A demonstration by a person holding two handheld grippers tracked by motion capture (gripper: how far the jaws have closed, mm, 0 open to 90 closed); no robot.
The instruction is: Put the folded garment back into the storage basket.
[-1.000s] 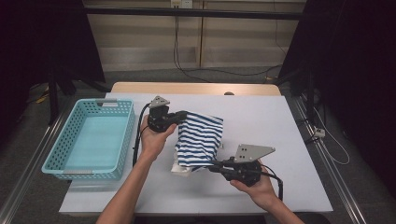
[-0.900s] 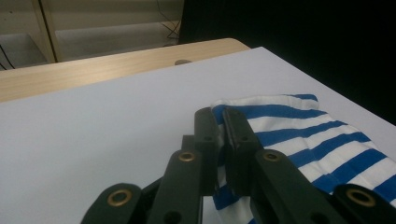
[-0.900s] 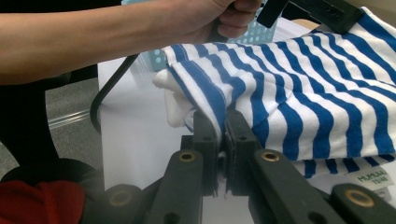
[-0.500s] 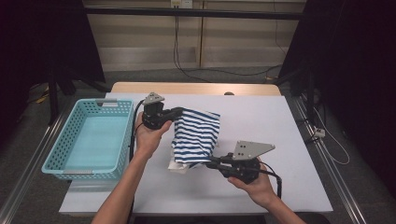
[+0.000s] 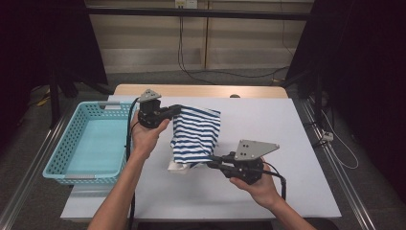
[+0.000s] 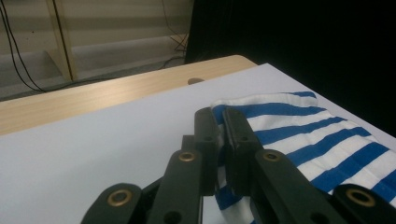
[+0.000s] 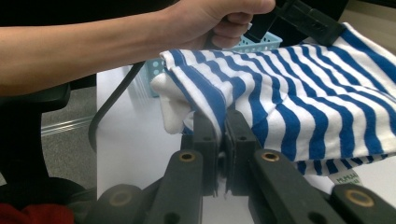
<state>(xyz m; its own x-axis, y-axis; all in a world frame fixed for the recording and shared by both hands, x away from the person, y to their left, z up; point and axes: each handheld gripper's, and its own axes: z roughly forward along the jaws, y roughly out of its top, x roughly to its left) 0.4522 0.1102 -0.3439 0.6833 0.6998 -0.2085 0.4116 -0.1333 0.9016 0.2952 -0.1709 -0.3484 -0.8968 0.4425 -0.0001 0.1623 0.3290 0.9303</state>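
Two pinches carry the striped shirt (image 5: 196, 134) above the white table (image 5: 297, 143): nearest, the right gripper (image 5: 214, 162) clamps its lower edge, farther off the left gripper (image 5: 178, 110) clamps the top; thin bites may slip, dropping it short of the blue basket (image 5: 91, 143)

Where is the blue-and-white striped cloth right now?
In the high view, the blue-and-white striped cloth hangs over the white table's middle, pinched between the left gripper and right gripper, right of the turquoise basket.
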